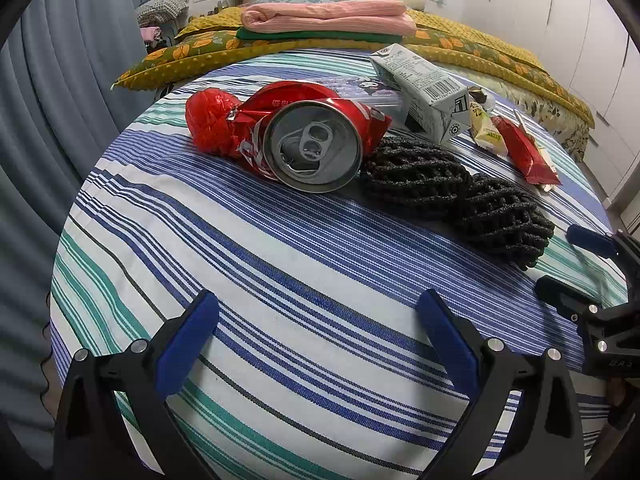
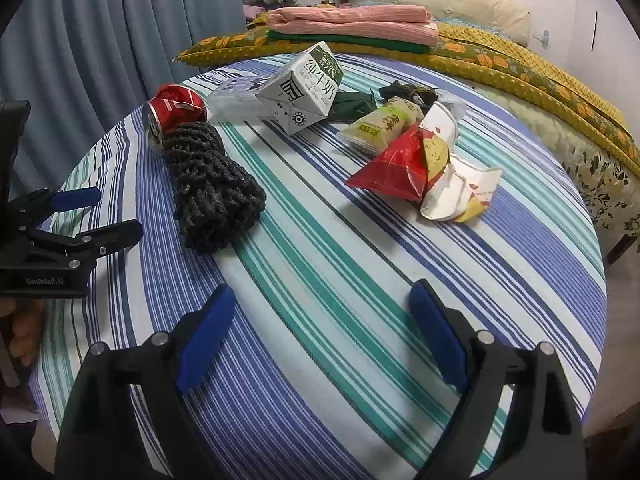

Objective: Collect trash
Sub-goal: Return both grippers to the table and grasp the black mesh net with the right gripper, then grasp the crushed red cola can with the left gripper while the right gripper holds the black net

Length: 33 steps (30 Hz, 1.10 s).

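Note:
Trash lies on a striped tablecloth [image 1: 280, 280]. A crushed red can [image 1: 312, 146] lies on its side, top toward me; it also shows in the right wrist view [image 2: 168, 114]. Beside it lie red crumpled foil [image 1: 210, 122], black foam netting [image 1: 456, 196] [image 2: 212, 184], a milk carton [image 1: 424, 88] [image 2: 304, 90], a red snack wrapper [image 2: 396, 168] and a crumpled paper cup [image 2: 460, 192]. My left gripper [image 1: 316, 320] is open and empty, short of the can. My right gripper [image 2: 320, 312] is open and empty, short of the wrappers.
A bed with a yellow quilt [image 1: 480, 48] and folded pink and green cloths [image 1: 332, 20] stands behind the table. Blue curtains [image 1: 60, 80] hang at the left. The right gripper shows at the left view's right edge [image 1: 576, 260]. A pale green snack packet [image 2: 380, 126] lies by the carton.

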{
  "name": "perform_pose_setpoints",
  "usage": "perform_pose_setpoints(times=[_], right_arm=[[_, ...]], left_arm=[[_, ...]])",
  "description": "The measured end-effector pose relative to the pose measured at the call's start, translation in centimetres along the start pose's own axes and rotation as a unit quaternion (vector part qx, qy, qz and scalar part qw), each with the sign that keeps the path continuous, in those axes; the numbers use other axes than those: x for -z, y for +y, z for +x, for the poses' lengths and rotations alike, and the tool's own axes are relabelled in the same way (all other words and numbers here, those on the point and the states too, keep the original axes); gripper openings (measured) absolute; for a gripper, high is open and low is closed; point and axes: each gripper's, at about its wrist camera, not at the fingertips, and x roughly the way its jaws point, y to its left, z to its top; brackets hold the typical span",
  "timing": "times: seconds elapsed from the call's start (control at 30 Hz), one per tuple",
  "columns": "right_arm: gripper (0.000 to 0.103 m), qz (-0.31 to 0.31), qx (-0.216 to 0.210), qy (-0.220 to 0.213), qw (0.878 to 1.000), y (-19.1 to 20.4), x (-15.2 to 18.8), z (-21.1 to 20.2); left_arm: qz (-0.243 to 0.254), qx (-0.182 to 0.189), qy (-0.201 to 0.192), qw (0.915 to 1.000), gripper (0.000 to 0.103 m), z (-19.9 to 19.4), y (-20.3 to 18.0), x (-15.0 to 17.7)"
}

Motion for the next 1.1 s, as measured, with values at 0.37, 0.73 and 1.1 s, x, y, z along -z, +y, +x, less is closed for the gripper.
perform_pose_setpoints(times=[0.37,0.73,1.1], right_arm=[[0.088,0.003,-0.034,-0.003,0.999,-0.6,0.1,-0.5],[0.084,-0.106,-0.106,0.034,0.988,5.2,-7.5,1.9],[0.042,-0.033,-0.078,0.021,0.996,2.6,-4.2,-0.3]], left_arm=[[-0.002,0.028,-0.007,0.9996,0.098,-1.2,2.0,1.0],[0.003,0.023,-0.01,0.9997,0.098,-1.5,3.9,1.6],[0.006,0.023,-0.006,0.9997,0.098,-1.2,3.9,1.1]])
